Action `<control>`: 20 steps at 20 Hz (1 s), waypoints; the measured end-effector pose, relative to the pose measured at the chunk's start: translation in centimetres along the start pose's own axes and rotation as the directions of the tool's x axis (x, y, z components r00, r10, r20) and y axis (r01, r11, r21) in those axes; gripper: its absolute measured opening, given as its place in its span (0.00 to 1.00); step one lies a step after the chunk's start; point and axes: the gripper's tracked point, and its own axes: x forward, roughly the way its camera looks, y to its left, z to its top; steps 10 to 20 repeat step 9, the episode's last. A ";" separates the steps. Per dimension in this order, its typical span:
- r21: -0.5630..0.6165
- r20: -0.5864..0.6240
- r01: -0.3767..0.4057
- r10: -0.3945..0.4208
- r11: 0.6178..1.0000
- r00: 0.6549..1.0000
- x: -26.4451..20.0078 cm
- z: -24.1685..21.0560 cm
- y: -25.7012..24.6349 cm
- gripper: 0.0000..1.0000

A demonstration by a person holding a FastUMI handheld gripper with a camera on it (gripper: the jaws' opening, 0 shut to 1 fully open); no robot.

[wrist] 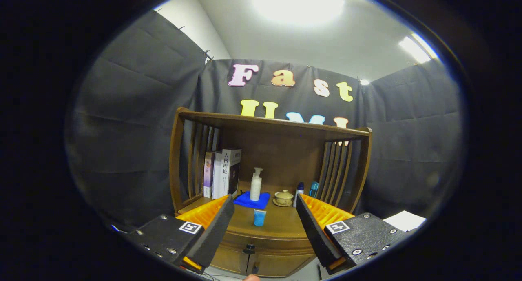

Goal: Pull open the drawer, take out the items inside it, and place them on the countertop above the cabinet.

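A wooden cabinet [185, 158] with slatted sides stands ahead against the booth wall. Its countertop [281, 224] lies between and just beyond my fingers. Under the countertop's front edge runs the drawer front [277, 244], which looks shut, with a dark knob [249, 247] on it. My gripper [264, 198] is open and holds nothing, its two fingers spread wide on either side of the countertop's middle. A small blue cup [259, 217] stands on the countertop between the fingers. What is inside the drawer is hidden.
At the back of the countertop stand several books [222, 173], a white pump bottle [255, 184] on a blue tray [244, 200], a lidded tea bowl [283, 198] and two small bottles [299, 191]. A shelf board [269, 124] roofs the cabinet. A white sheet [405, 220] lies to the right.
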 end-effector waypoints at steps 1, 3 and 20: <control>0.008 -0.013 -0.004 0.004 1.000 1.000 0.2 -0.5 0.4 0.95; 0.048 -0.040 -0.030 0.032 0.998 0.999 0.5 -1.3 1.3 0.95; 0.084 -0.047 -0.058 0.062 0.995 0.997 0.6 -1.9 1.4 0.95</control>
